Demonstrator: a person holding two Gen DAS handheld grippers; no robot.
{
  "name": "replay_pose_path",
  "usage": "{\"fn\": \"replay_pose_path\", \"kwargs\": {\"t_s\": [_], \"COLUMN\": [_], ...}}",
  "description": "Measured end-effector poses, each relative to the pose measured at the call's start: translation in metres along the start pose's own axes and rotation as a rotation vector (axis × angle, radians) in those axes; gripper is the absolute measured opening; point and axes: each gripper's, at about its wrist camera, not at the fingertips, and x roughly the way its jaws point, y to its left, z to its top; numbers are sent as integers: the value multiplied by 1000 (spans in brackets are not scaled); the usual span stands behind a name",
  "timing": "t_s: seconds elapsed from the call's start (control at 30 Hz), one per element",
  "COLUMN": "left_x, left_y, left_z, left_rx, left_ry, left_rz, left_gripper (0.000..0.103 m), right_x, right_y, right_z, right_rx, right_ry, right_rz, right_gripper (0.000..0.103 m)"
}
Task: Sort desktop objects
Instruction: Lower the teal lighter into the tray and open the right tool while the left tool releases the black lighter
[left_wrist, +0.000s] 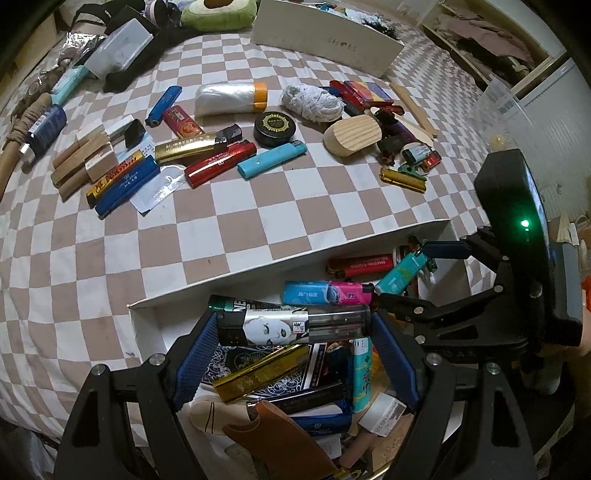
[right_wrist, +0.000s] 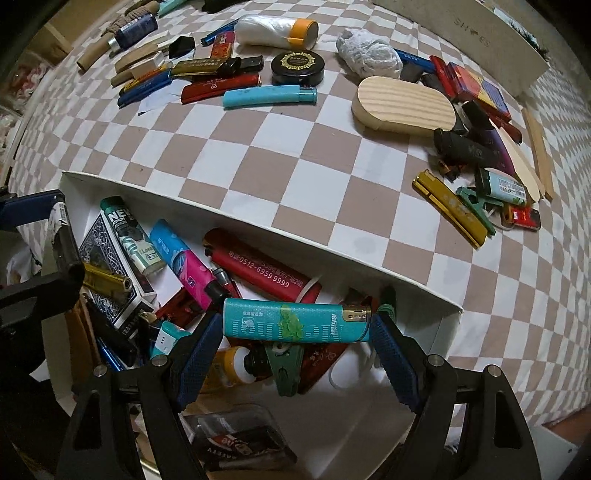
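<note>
Hovering over the white box (left_wrist: 288, 258), I am gripping a lighter in each set of jaws. My left gripper (left_wrist: 293, 325) is clamping a smoky clear lighter (left_wrist: 291, 326) with a printed face label, held crosswise by its ends above playing cards (left_wrist: 255, 373) and a gold lighter (left_wrist: 258, 373) in the box. My right gripper (right_wrist: 297, 325) is clamping a teal lighter (right_wrist: 295, 319) the same way, above a long red lighter (right_wrist: 258, 267) and a pink-and-blue one (right_wrist: 183, 258) lying inside. Beyond the box, on the checkered tabletop (left_wrist: 314, 206), more lighters are waiting beside a wooden oval block (right_wrist: 402, 105), a black round tin (right_wrist: 297, 66) and a light blue lighter (right_wrist: 269, 96).
</note>
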Motion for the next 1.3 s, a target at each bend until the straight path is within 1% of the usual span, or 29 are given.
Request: {"fn": "replay_pose_path", "kwargs": {"t_s": [0.23,0.53,0.77,1.1,1.23,1.3], "left_x": [7,22,35,45,48,49], "left_y": [3,2,1,-1,-3,-4], "left_z": [2,7,12,18,18,19], "left_rx": [-19,-22,-22,-29,-24,-18], "left_ry": [17,50,78,94,98,102], "left_rz": [7,28,44,53,60,64], "left_gripper": [83,83,83,83,83,83], "right_x": [-2,-10,-19,-34,-41,-44], "right_y": [-7,-13,-22,-35,-48,-53], "right_z": [-10,-26,-35,-47,-52,-61], "right_rx": [-28,-97,-126,-172,-172,-169], "right_ry": [1,-8,-29,-54,-60,-67], "right_rz": [12,-2,32,95,97,98], "right_gripper": [82,83,83,83,83,83]}}
